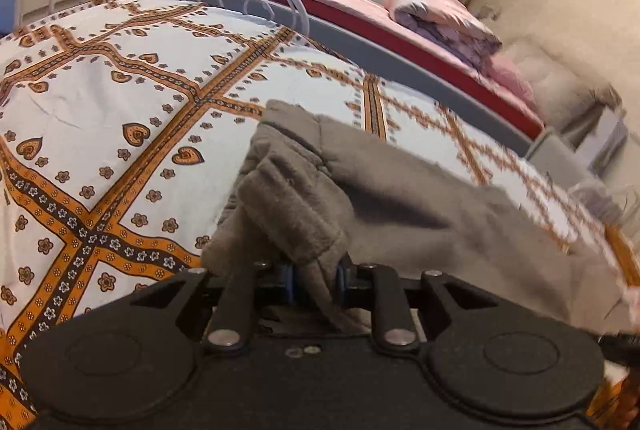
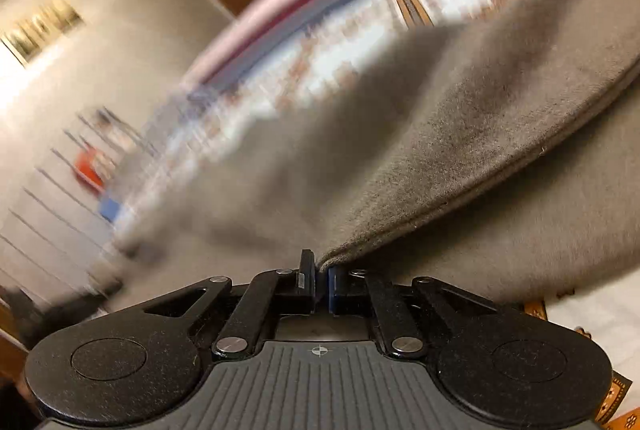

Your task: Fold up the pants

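My left hand-held gripper (image 1: 316, 280) and right hand-held gripper (image 2: 320, 282) each pinch the grey pants (image 1: 400, 198) over the bed (image 1: 120, 102).

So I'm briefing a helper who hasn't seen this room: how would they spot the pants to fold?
Find the nearer bed, spread with a white bedcover patterned in orange bands and hearts. On it lies a heap of grey-brown fleece pants, the only plain, unpatterned cloth there. The pink folded bedding sits on the other bed behind.

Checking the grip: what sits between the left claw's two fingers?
A bunched fold of the grey pants runs between the left claw fingers, seen in the left wrist view.
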Demonstrator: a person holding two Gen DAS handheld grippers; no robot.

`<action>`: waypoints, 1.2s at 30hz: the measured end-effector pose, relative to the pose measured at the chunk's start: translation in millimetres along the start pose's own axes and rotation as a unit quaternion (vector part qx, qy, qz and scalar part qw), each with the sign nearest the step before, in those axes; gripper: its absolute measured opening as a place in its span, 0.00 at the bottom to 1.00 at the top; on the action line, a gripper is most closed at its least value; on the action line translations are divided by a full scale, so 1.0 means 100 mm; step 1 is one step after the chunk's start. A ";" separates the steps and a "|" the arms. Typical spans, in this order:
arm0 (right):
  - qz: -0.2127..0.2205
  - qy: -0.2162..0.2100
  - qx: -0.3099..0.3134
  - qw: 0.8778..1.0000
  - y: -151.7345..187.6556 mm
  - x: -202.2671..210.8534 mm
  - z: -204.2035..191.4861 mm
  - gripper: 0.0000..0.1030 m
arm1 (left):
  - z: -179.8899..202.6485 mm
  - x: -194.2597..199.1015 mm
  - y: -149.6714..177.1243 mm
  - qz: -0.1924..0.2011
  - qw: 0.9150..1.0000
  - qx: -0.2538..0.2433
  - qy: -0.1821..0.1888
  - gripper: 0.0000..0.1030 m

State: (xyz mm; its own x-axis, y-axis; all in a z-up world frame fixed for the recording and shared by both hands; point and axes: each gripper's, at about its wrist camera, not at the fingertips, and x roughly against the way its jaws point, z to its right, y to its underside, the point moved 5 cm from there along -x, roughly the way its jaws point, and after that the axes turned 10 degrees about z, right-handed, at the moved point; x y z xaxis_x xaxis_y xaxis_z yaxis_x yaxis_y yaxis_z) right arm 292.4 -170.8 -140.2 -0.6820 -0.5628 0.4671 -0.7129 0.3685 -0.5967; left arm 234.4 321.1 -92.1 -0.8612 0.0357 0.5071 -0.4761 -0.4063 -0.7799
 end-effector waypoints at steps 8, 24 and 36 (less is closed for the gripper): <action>0.033 0.002 0.041 0.999 -0.42 0.67 0.06 0.21 | 0.01 0.43 -0.09 0.038 0.996 0.029 -0.078 0.41; 0.100 0.103 -0.182 0.973 -1.20 0.89 1.52 0.21 | 0.57 -0.15 0.17 -0.060 0.995 -0.009 -0.077 0.40; 0.178 0.121 -0.160 0.963 -1.52 1.48 1.36 0.05 | 0.54 -0.06 0.21 -0.057 0.997 -0.009 -0.042 0.40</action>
State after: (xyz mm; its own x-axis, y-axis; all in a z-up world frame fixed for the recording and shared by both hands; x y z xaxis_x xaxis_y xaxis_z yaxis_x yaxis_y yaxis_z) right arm 322.1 -410.2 -69.2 -0.8829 -0.1846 0.4318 -0.4147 0.7378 -0.5325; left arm 238.6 263.2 -91.9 -0.7834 0.0032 0.6216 -0.5738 -0.3883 -0.7211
